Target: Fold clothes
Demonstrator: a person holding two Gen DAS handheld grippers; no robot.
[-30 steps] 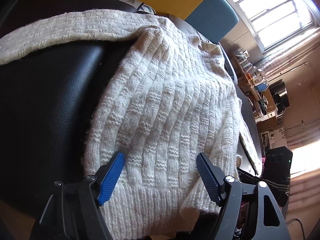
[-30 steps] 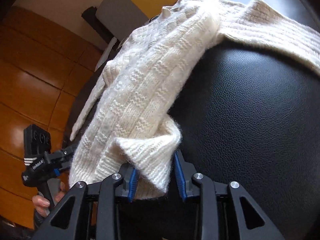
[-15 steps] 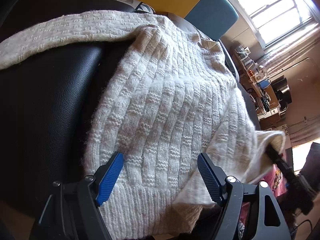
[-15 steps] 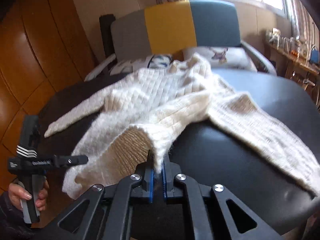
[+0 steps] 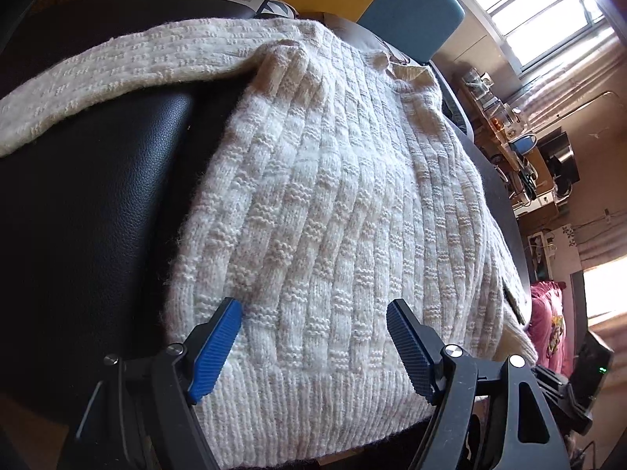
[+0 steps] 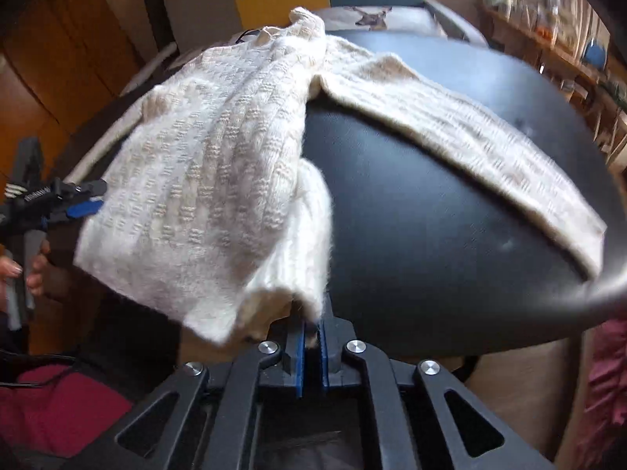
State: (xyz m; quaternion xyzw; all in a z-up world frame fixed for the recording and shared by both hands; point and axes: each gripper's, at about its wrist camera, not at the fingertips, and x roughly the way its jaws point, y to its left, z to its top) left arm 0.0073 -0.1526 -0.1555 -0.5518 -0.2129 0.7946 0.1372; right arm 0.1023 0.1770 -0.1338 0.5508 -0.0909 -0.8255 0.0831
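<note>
One cream textured-knit sweater (image 5: 333,211), rumpled

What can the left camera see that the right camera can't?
Only the left camera shows the bright window and the left gripper hanging open over the hem. Only the right camera shows the right gripper pinching the sweater's corner, and a hand. Both show the cream sweater on the black table.
</note>
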